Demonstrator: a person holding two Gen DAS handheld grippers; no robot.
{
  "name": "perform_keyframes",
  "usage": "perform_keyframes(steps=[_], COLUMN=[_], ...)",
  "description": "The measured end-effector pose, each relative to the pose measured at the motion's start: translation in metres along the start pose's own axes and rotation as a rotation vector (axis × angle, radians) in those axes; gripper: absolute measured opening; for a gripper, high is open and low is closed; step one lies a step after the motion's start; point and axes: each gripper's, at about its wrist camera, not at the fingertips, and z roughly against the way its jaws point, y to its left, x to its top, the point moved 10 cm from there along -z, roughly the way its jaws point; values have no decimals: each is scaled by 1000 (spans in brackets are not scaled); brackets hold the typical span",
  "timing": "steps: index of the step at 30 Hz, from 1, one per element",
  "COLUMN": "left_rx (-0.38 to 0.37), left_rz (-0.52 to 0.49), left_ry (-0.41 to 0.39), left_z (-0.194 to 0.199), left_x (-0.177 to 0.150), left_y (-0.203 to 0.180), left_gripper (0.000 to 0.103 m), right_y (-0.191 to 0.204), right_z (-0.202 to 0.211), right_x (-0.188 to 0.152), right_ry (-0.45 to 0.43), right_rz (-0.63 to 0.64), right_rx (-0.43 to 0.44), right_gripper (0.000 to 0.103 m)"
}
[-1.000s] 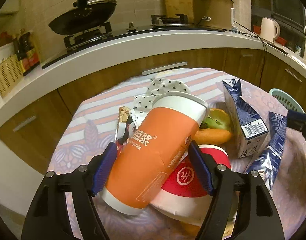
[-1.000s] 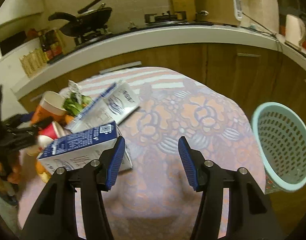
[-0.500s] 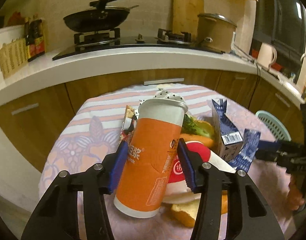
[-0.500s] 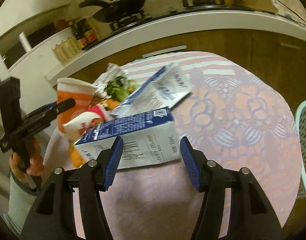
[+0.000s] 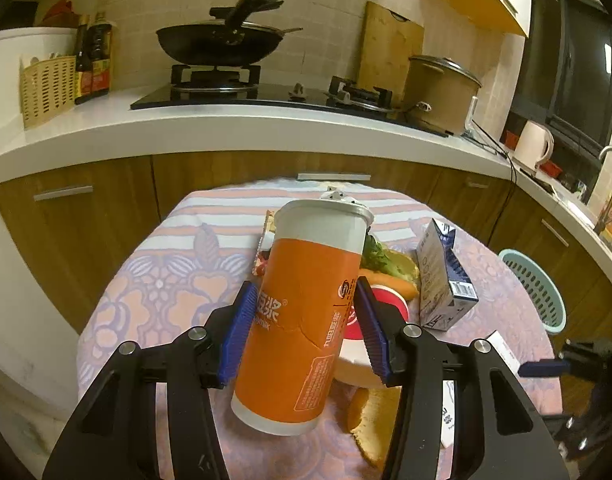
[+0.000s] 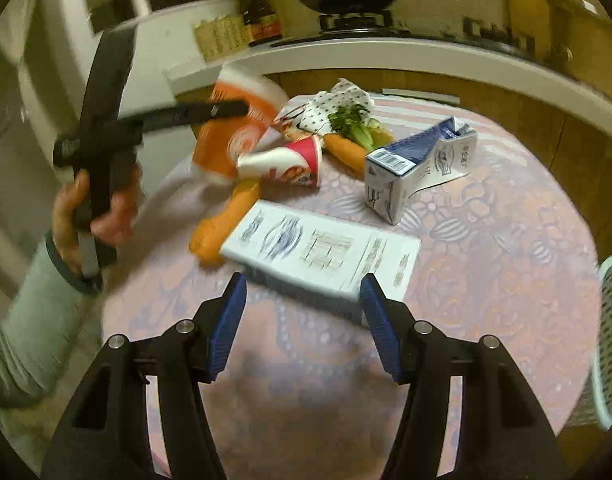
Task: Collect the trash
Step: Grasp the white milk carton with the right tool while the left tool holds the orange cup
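Though gripped, orange cup [image 5: 306, 312] blurred.

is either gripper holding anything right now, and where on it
The left gripper holds the orange cup by its sides, about mid-height. The right gripper is open and holds nothing; the flat white carton lies just ahead.

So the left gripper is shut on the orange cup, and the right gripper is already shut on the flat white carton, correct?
Only partly. The left gripper is shut on the orange cup, as the left wrist view shows. But the right gripper is open: in the right wrist view its fingers stand apart at either end of the flat white carton, not clamped on it.
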Motion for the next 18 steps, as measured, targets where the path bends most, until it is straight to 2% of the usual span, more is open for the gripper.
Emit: perform_keyframes(steps=[3, 5, 6, 8, 11, 15, 18], left_rx=[-4, -5, -7, -8, -6, -7, -4], left_rz=[14, 15, 16, 13, 5, 7, 13], left_ry=[-9, -18, -22, -30, -32, -31, -35], left_z=[5, 9, 11, 16, 17, 18, 20], left_x=[2, 4, 5, 6, 7, 7, 7], left_y=[1, -1, -2, -4, -5, -5, -4], left_gripper=[48, 48, 48, 48, 48, 48, 48], right_y=[7, 4, -1, -13, -33, -39, -30], right_z=[-2, -7, -11, -19, -27, -33, -27], right_x=[3, 10, 13, 14, 15, 14, 9], right_ry=[1, -2, -9, -6, 1, 49, 45], right_rz=[53, 66, 66, 31, -18, -111, -114], right_rx=[-24, -62, -93, -102, -105, 24, 39], right_gripper=[57, 69, 69, 71, 84, 84, 83])
